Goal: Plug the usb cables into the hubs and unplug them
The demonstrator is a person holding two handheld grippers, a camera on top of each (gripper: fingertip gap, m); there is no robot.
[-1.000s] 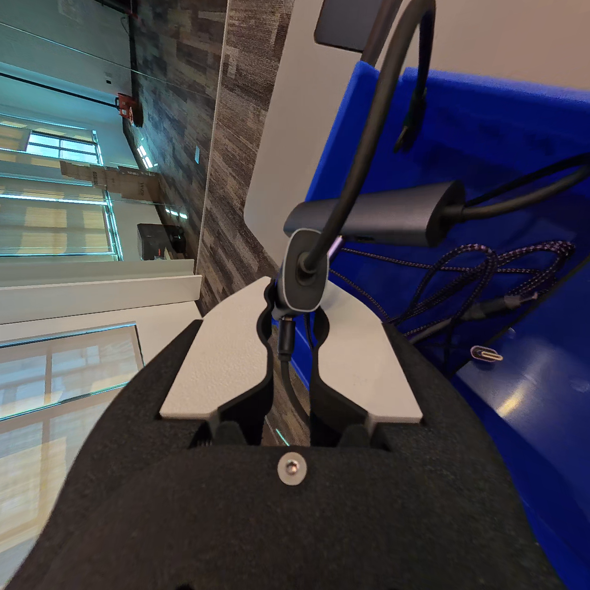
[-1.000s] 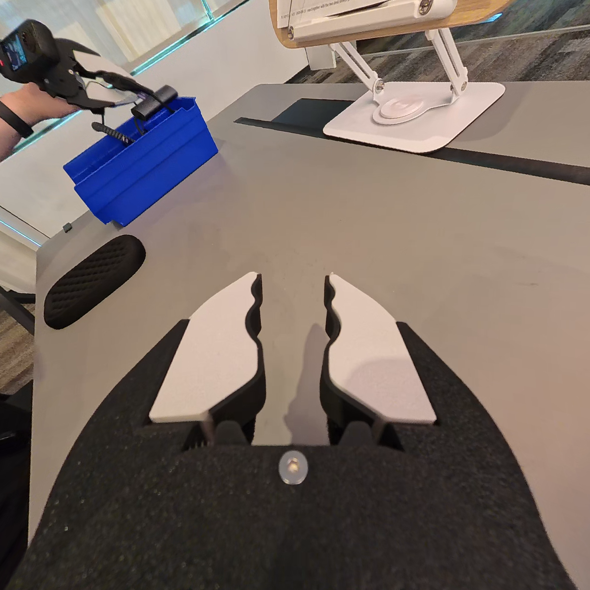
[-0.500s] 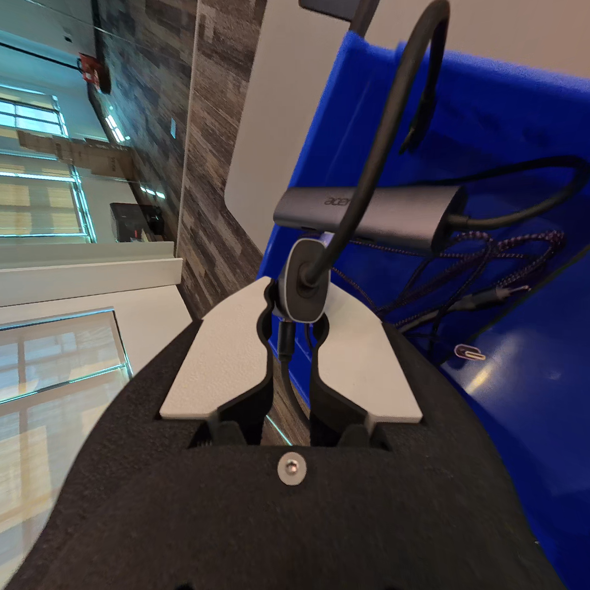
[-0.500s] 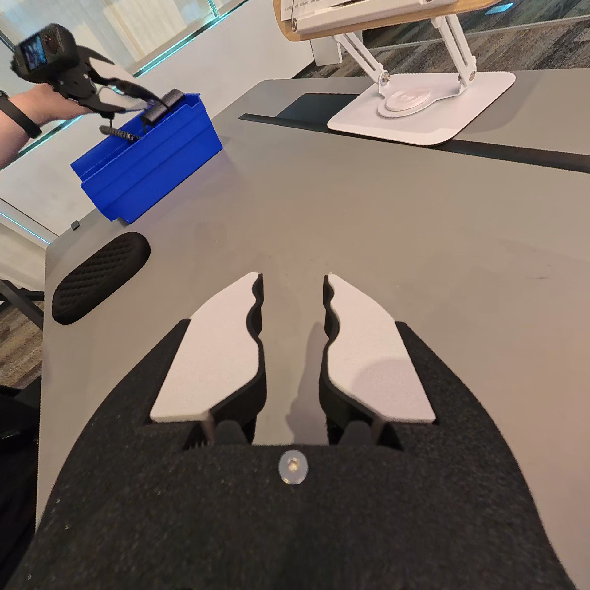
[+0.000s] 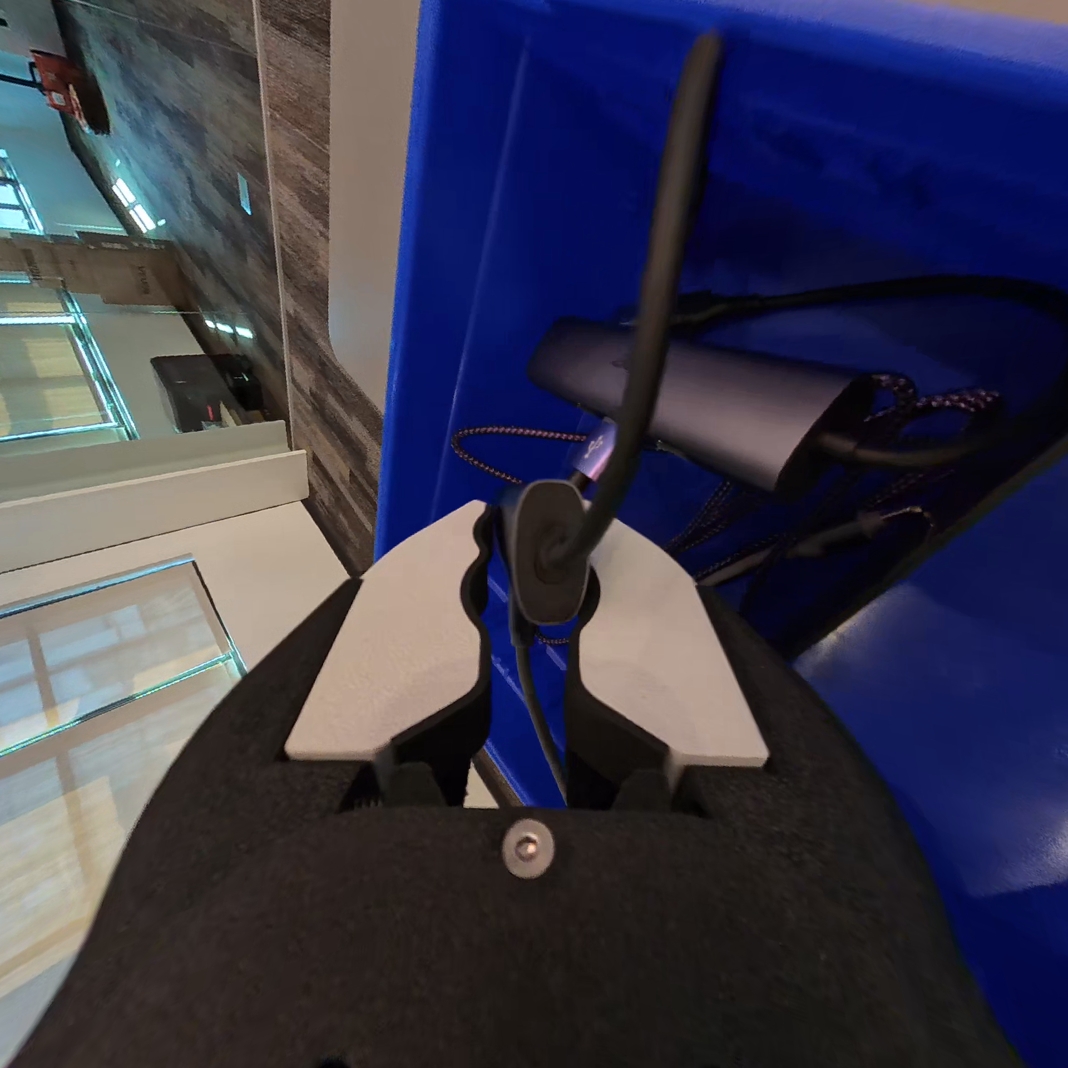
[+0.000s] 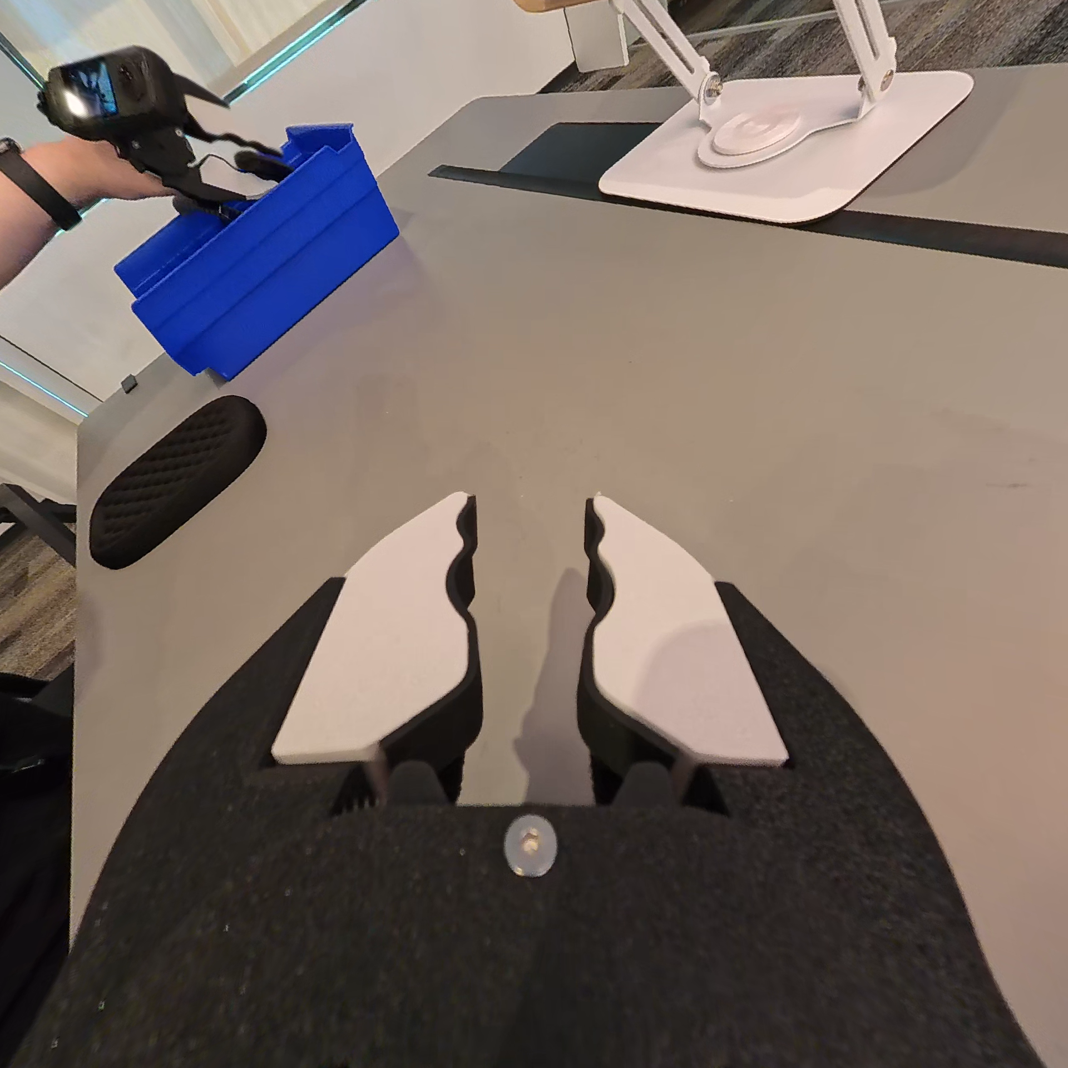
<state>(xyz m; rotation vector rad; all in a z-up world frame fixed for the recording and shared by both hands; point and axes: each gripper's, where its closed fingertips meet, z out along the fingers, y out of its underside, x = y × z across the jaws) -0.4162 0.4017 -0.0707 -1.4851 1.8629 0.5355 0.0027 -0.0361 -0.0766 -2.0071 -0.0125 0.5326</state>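
Hub end [image 5: 548, 559] blocking tongs' [image 5: 537, 569] grip

Count: 2 grey hubs [image 5: 548, 563] [image 5: 693, 399]; 1 blue bin [image 6: 260, 260]; 1 purple braided cable [image 5: 503, 456]; 1 white stand [image 6: 797, 150], 1 o'clock; 1 black pad [image 6: 173, 491], 10 o'clock.

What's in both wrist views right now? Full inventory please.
blue plastic bin: 1, blue, table's far left corner
long grey USB hub: 1, grey, inside bin
small grey hub with black cable: 1, grey, between left gripper's fingers
purple braided cable: at least 1, purple-black, inside bin
black mesh pad: 1, black, table's left edge
white stand: 1, white, table's far side
grey table: 1, grey
left gripper: shut on small hub, over bin
right gripper: open, empty, over table
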